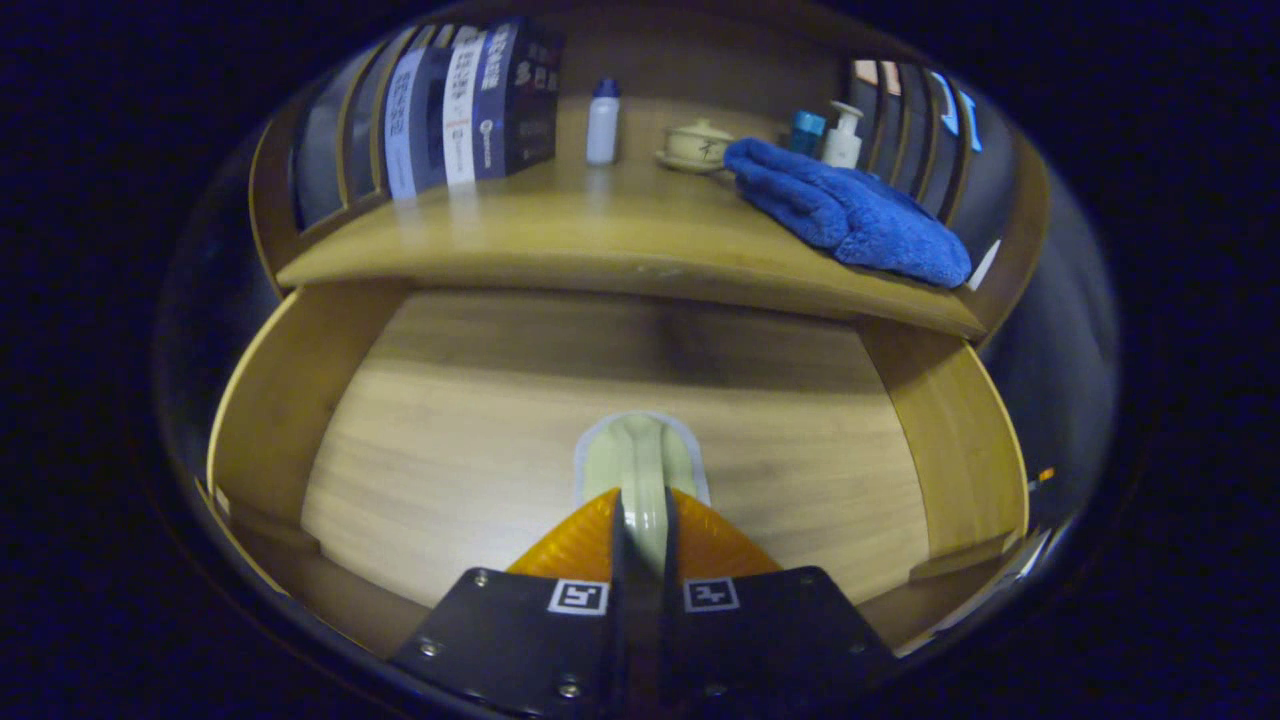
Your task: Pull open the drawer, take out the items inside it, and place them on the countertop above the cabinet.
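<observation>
With the drawer (300, 420) pulled open below the desk (560, 235), where the blue towel (850, 205) lies far right, your claw (641, 510) is clamped on the pale spoon-like item (640, 455), whose long axis runs straight ahead between the fingers (575, 540), so lift up and forward.

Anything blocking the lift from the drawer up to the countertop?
The gripper has its jaws closed on a pale spoon-like item over the open drawer. The countertop edge overhangs the drawer's back. Straight ahead its front is bare; the blue towel sits to the right.
</observation>
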Demonstrator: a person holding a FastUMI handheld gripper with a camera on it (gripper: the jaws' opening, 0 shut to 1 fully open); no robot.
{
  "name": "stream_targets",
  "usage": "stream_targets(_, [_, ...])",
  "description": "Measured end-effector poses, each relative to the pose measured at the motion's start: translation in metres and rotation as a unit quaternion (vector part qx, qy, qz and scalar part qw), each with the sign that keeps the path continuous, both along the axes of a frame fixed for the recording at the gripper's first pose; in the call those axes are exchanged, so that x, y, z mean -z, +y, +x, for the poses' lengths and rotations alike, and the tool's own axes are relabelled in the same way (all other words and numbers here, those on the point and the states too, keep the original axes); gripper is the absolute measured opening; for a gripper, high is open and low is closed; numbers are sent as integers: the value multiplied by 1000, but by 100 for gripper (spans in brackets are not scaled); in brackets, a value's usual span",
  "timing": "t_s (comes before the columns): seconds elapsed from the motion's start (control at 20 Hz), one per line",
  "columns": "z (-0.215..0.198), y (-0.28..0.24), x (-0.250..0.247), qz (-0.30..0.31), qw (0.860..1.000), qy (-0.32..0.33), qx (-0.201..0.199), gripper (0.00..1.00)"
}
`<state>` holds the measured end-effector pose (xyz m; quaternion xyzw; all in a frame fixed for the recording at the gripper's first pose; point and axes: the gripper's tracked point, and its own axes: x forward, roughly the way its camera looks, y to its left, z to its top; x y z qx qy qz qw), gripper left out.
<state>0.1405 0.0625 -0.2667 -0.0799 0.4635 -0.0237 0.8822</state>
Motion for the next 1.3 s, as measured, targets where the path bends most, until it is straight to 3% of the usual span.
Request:
stream_targets(0.25, [-1,-6,-9,-26,999,-19,15,13])
stream_targets(0.5, [9,-9,-65,-6,994,-103,31,13])
stream_targets(0.9, [49,-5,-201,15,960,-274,53,12])
stream_targets(1.1, [88,1,-215,44,952,-295,63,12])
stream_targets(1.3, [128,4,-196,65,956,-279,62,12])
